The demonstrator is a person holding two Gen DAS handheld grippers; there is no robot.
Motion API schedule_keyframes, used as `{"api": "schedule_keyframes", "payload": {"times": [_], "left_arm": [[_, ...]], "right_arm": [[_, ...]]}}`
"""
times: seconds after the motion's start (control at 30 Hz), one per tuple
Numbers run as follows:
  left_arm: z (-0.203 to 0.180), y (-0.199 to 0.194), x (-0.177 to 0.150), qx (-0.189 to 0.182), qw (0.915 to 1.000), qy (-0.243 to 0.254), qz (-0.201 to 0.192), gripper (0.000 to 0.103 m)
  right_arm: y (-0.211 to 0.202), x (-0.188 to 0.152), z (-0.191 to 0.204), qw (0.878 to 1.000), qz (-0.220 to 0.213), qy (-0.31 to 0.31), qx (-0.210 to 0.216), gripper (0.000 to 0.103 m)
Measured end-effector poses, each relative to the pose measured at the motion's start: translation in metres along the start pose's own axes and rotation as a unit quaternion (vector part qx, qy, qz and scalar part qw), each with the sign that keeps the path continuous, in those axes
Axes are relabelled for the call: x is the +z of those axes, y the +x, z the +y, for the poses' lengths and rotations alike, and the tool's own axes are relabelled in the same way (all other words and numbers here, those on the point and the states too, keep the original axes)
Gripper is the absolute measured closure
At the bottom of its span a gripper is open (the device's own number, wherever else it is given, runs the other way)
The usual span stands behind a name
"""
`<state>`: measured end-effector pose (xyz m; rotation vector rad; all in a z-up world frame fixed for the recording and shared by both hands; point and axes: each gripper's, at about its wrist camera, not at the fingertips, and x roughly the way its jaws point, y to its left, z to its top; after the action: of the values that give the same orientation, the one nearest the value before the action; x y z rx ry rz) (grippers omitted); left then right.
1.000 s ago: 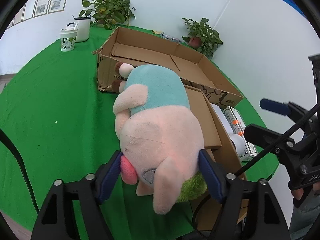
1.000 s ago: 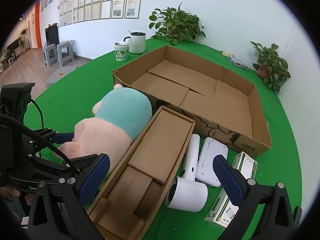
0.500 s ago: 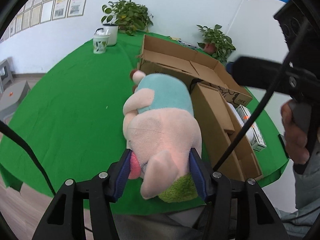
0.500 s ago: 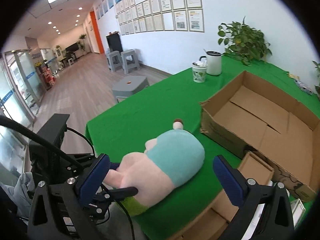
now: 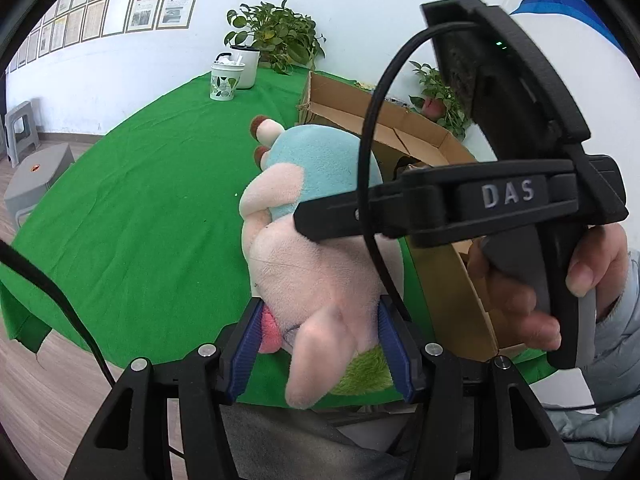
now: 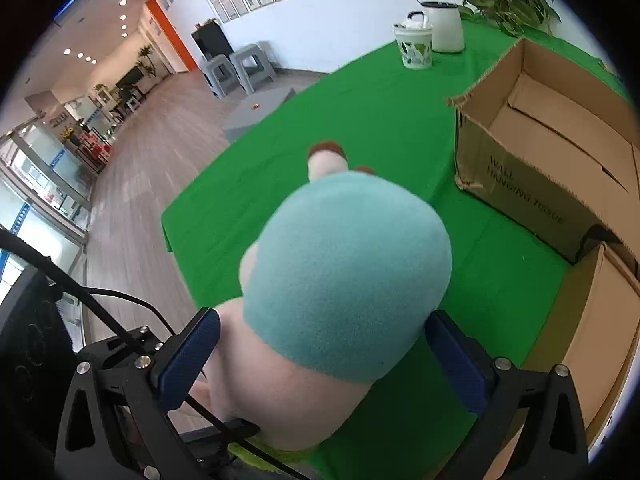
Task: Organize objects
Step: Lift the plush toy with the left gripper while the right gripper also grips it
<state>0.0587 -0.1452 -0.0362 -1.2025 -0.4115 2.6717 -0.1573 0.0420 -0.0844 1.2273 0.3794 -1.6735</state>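
A pink plush pig (image 5: 316, 248) with a teal back and a green tuft lies at the near edge of the green table. My left gripper (image 5: 320, 348) is shut on its head end. In the right wrist view the pig (image 6: 344, 280) fills the middle, and my right gripper (image 6: 320, 348) is open, its blue pads on either side of the body without pressing it. The right gripper's body (image 5: 500, 204) crosses over the pig in the left wrist view.
A large open cardboard box (image 6: 560, 148) stands at the back right, with a smaller open box (image 6: 600, 320) nearer. A white kettle (image 6: 446, 26), a patterned cup (image 6: 414, 46) and potted plants (image 5: 276, 36) stand at the table's far edge. Grey stools (image 6: 240, 72) stand on the floor.
My right gripper has swung left from above the small box and come down around the pig's body. My left gripper has closed tighter on the pig's head end.
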Motion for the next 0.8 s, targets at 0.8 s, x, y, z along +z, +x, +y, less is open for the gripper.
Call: {"api": "schedule_keyframes", "payload": {"times": [0.8], "left_arm": [[-0.016, 0.003, -0.001, 0.024, 0.9997, 0.008, 0.006, 0.049]], "right_arm": [[0.007, -0.013, 0.010, 0.993, 0.004, 0.102, -0.062, 0.002]]}}
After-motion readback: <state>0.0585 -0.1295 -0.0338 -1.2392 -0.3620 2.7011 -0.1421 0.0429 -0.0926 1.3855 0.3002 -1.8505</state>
